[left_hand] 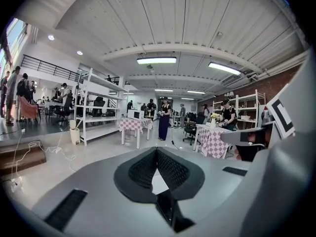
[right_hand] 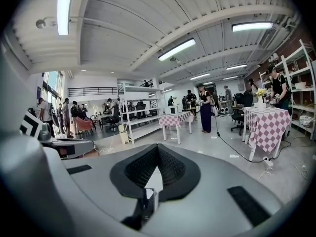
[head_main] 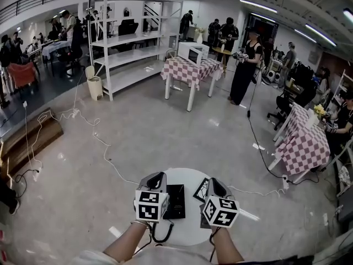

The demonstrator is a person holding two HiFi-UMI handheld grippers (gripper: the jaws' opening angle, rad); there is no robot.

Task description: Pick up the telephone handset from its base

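A black telephone (head_main: 177, 201) lies on a small round white table (head_main: 185, 176) at the bottom of the head view. Its coiled cord (head_main: 160, 235) hangs off the table's near edge. I cannot tell the handset from the base here, as my left gripper covers the phone's left side. The left gripper (head_main: 157, 176) hovers over that side with its jaws shut and empty. The right gripper (head_main: 213, 181) is just right of the phone, also shut with nothing in it. Both gripper views look out level across the hall, pads touching at the tips (left_hand: 157, 150) (right_hand: 158, 146), and neither shows the phone.
A black-and-white card (head_main: 201, 190) lies on the table between the grippers. White cables (head_main: 105, 148) trail over the floor on the left, by a wooden step (head_main: 27, 142). A black cable (head_main: 259, 153) runs on the right to a checkered table (head_main: 303, 145). Another checkered table (head_main: 190, 70), shelving (head_main: 129, 43) and several people stand farther off.
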